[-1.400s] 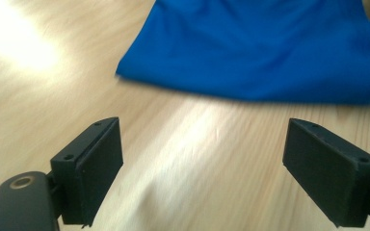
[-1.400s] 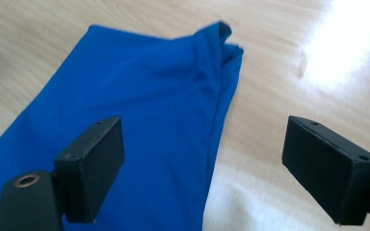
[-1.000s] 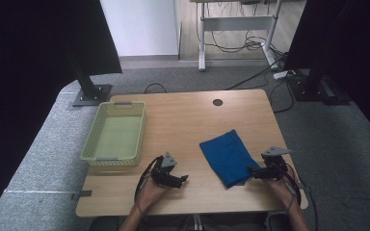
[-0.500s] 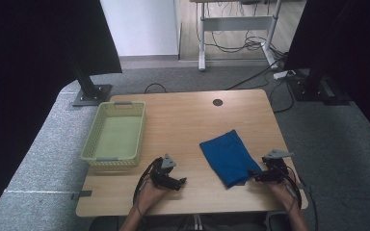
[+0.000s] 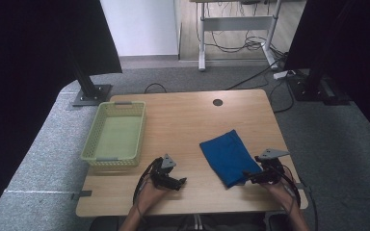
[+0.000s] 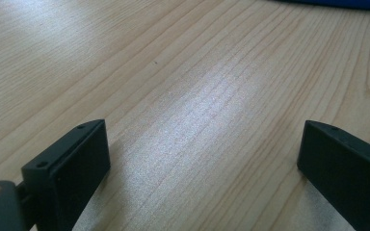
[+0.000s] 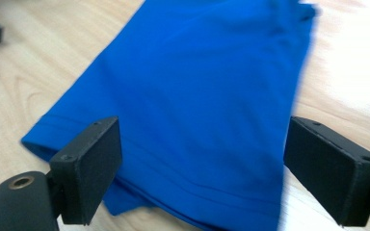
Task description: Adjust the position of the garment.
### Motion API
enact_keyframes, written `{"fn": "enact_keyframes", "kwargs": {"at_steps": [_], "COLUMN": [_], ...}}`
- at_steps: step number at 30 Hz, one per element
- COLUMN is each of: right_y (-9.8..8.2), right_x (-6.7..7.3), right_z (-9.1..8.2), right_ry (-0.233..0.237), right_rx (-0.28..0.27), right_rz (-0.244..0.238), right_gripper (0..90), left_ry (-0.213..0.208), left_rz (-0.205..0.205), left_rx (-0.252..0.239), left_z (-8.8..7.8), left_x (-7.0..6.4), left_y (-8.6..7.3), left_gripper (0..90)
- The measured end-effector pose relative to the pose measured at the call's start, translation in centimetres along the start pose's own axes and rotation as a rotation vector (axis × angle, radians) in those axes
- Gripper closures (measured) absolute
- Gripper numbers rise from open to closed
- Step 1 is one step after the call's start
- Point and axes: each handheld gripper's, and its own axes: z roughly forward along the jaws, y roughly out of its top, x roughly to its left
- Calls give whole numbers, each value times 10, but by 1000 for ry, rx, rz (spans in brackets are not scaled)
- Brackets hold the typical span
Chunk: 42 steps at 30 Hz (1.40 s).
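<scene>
The blue cloth [image 5: 229, 156], soft and folded with stitched hems, lies on the wooden table [image 5: 192, 120]. The right gripper [image 5: 248, 176] stands wide at its near corner, holding nothing; the left gripper [image 5: 182, 182] has just been opening wide over bare wood.

Soft overhead light is glaring off the table [image 6: 212, 96]; the blue cloth [image 7: 197, 96] is smearing at its right edge, perhaps from motion; the dark surroundings are staying dim.

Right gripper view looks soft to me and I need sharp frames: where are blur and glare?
Right gripper view: blue cloth smeared along its right edge, table blown out white beside it. Left gripper view: sharp, pale sheen on the wood. High view: evenly lit, dark surroundings.
</scene>
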Motion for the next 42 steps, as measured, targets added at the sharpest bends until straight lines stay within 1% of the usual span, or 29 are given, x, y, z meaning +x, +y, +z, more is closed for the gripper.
{"fn": "enact_keyframes", "kwargs": {"at_steps": [1, 3, 6, 8, 11, 13, 17, 21, 23, 27, 35, 39, 42], "right_y": [0, -1, -4, -5, -5, -5, 0, 8, 12, 20, 37, 48, 56], "right_x": [2, 3, 4, 6, 9, 12, 22, 33, 37, 44, 51, 55, 58], "right_z": [4, 12, 22, 24, 26, 27, 33, 43, 48, 58, 79, 91, 100], "right_ry": [17, 31, 37, 20, 6, -1, -24, -49, -60, -90, -153, -186, -203], "right_rx": [14, 48, 97, 103, 104, 96, 100, 104, 105, 104, 106, 115, 113], "right_rz": [-11, -34, -59, -79, -83, -75, -54, -30, -22, 8, 71, 101, 115], "right_gripper": [131, 135, 132, 137, 145, 157, 184, 186, 186, 186, 186, 185, 185], "left_ry": [0, 0, 0, 0, 1, 1, 3, 5, 7, 9, 11, 12, 13], "left_rz": [0, 0, 0, 0, 0, 0, -2, -4, -5, -8, -10, -12, -13], "left_rx": [1, 1, 0, 0, 1, 1, 0, 1, 1, 0, 1, 0, 1], "left_z": [0, 0, 0, 0, 0, 0, 0, 0, 0, 0, -1, 0, 0], "left_x": [0, 0, 0, 0, 0, 0, 0, -1, -1, -1, -1, -2, -2], "left_y": [0, 0, 0, 0, 0, 0, 0, 0, 0, 0, 0, 0, 0], "left_gripper": [42, 42, 42, 42, 42, 42, 42, 43, 44, 46, 45, 44, 43]}}
